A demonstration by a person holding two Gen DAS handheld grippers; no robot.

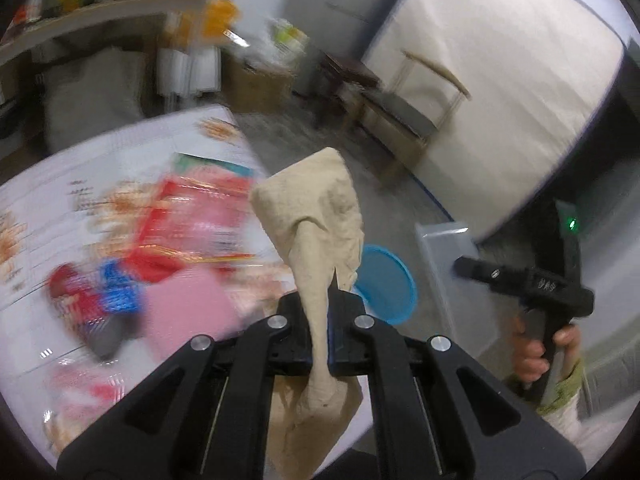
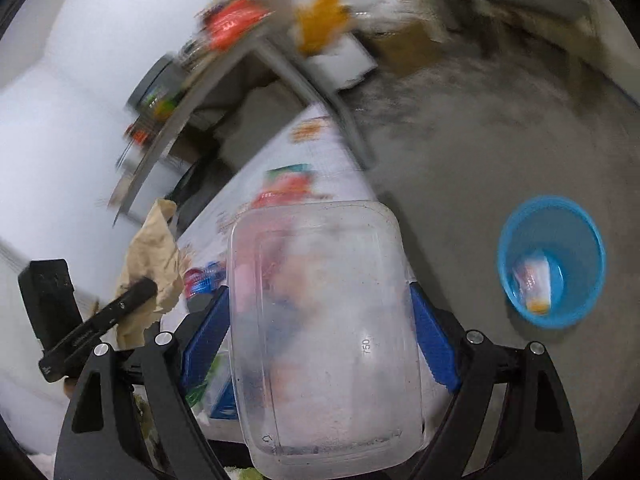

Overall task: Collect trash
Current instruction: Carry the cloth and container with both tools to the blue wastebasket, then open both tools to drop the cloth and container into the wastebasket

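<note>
A: Beige crumpled paper, pinched in the left gripper, jaws closed tight on its middle, paper sticking up above and hanging below. Right?

B: Yes. Right gripper clamps a clear plastic container across its width, blue pads on both sides, so jaws set wide but loaded. Both tools full.

A: Step?

B: I'd call it carry-to-bin. Blue bin sits on the floor, right of the table edge, one wrapper already inside. Heavy motion blur in both views.

A: Where's the load relative to the bin?

B: Paper is over the table edge with the bin partly hidden behind it in the left view. Container is up in front of the table, bin off to its right and lower.

A: Next move?

B: Probably bring each piece above the bin mouth and open. The container looks wide against that opening, so it may need tilting in. More red and pink packets remain on the table, too blurred to name.
</note>
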